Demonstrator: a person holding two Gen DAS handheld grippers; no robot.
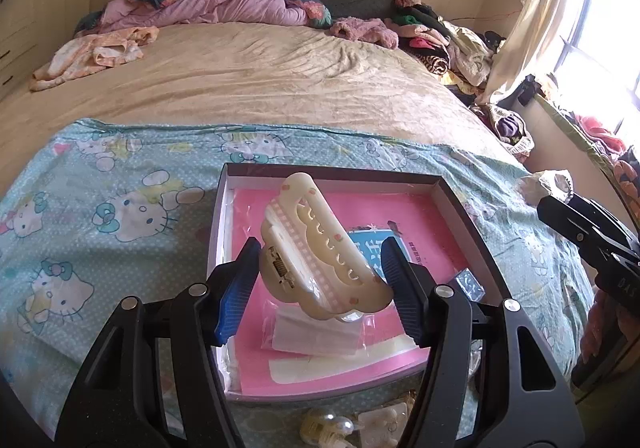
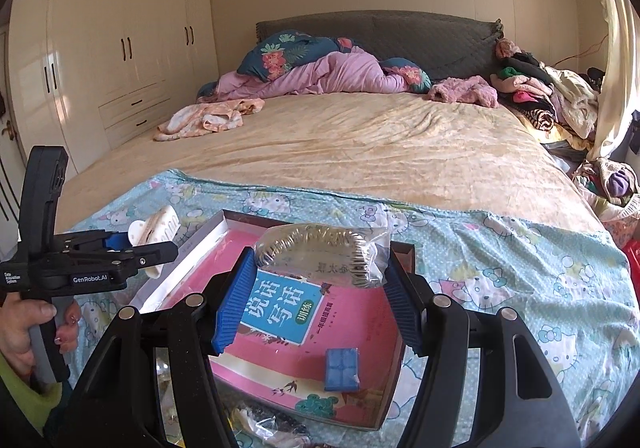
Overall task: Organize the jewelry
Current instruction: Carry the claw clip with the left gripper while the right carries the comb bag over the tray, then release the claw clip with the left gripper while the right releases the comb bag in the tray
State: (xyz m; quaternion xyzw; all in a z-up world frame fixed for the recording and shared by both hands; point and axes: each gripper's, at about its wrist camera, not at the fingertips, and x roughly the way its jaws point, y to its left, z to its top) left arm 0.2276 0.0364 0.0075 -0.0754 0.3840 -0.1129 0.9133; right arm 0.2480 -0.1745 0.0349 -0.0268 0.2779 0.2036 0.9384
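Note:
My left gripper (image 1: 320, 268) is shut on a cream hair claw clip (image 1: 320, 244) and holds it tilted above the shallow box (image 1: 456, 200). The box has a pink book (image 1: 400, 208) inside. My right gripper (image 2: 316, 272) is shut on a clear bag with a dark metallic hair comb (image 2: 320, 252), above the same box (image 2: 394, 380). The left gripper (image 2: 120, 252) and its clip (image 2: 154, 232) also show at the left of the right wrist view. The right gripper (image 1: 592, 228) shows at the right edge of the left wrist view.
The box lies on a Hello Kitty cloth (image 1: 100, 216) at the foot of a bed. A small blue packet (image 2: 341, 370) and a clear bag (image 1: 316, 332) lie in the box. More clips (image 1: 352, 428) lie near its front edge. Clothes (image 1: 448, 44) pile at the right.

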